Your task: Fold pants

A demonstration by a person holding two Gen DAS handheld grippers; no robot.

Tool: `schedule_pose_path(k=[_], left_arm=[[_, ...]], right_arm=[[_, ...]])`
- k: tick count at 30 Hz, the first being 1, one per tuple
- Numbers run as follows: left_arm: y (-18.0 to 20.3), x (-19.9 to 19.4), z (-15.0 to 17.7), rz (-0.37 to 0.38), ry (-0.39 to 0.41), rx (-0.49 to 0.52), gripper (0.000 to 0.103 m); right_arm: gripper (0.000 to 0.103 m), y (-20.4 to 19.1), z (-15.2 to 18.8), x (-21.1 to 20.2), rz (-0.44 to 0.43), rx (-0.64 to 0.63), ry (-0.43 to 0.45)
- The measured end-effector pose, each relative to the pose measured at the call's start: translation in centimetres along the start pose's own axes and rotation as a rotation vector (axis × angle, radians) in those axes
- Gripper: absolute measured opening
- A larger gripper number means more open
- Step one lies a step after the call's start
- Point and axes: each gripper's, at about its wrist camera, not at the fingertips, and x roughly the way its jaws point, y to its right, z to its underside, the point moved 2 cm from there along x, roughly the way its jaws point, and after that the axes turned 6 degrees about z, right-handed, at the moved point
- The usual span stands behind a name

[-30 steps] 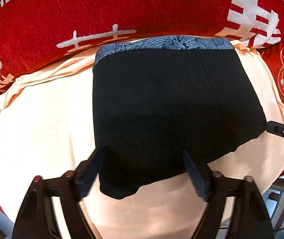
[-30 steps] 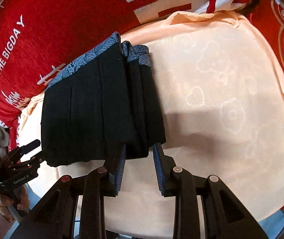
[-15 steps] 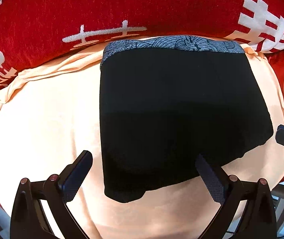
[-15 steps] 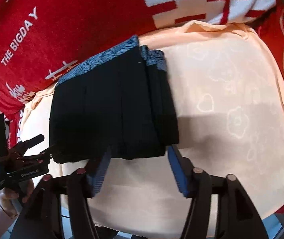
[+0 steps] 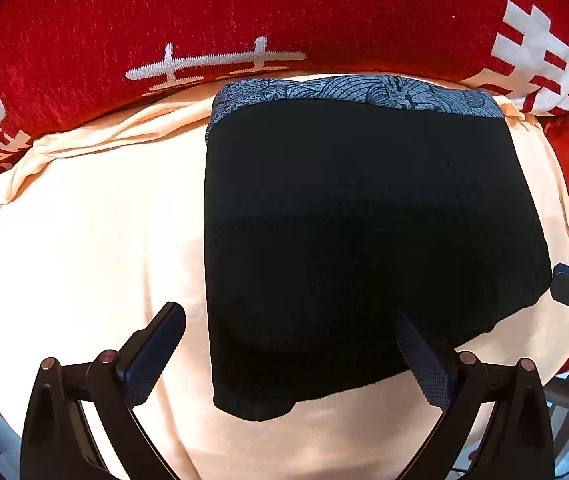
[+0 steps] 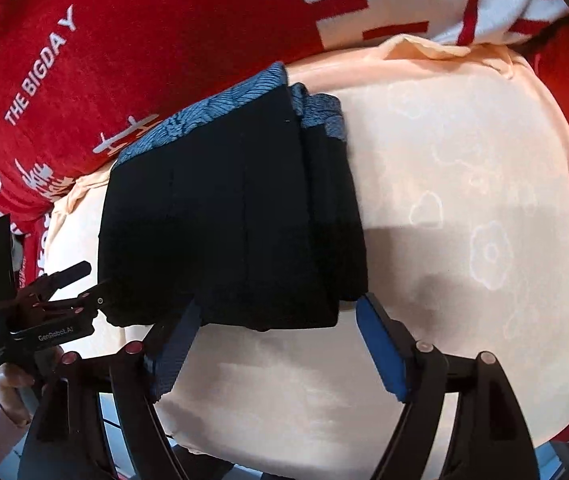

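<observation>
I am hovering both grippers' fingers (image 5: 420,360), spread wide and empty, just short of the folded black pants (image 5: 364,240); releasing cleanly matters.

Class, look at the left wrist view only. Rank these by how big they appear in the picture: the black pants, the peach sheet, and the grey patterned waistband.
1. Peach sheet, partly hidden under the pants.
2. Black pants.
3. Waistband, a thin strip along the pants' far edge.
The fisheye lens enlarges whatever is near, so this is apparent size only.
</observation>
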Motion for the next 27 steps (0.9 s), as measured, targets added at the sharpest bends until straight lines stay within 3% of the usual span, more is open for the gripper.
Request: schedule_pose_path(k=[27], left_arm=[[-3.3, 0.8, -3.2, 0.062, -0.048, -0.074, 0.103]], right_arm=[[0.083, 3.9, -2.4, 2.0, -0.051, 0.113, -0.065]])
